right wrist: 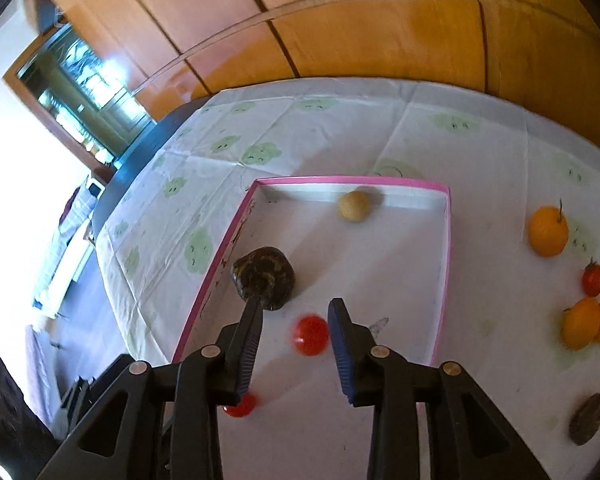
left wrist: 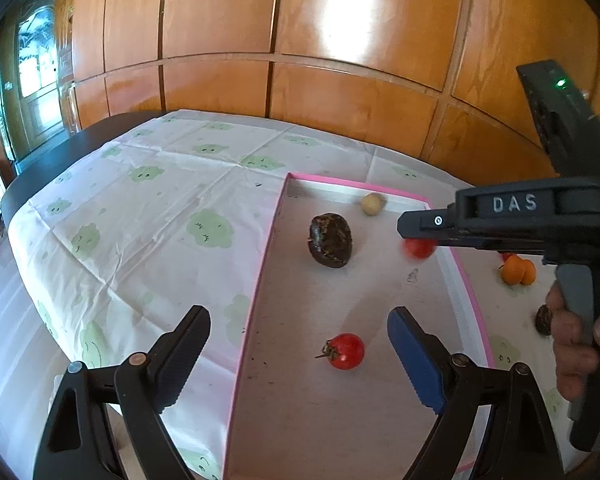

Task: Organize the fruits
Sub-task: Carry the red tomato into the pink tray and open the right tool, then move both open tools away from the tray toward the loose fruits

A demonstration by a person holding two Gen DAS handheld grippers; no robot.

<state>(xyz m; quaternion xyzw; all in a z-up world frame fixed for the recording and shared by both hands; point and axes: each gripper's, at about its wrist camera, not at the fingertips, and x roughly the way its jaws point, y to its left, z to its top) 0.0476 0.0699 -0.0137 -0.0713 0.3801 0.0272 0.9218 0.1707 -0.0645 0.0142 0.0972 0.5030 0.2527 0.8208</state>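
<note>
Wood-panelled cupboards back the table, whose white cloth with green cartoon prints carries the pink-rimmed box I am filling. Nearest, my left gripper hangs spread wide over a stemmed cherry tomato, pinching nothing, while my right gripper, marked "DAS" on its side, has its jaws parted around a blurred red tomato that looks free of the pads. I judge the release best finished low and gently so it settles short of the dark wrinkled fruit and pale round fruit farther in; oranges wait outside.
</note>
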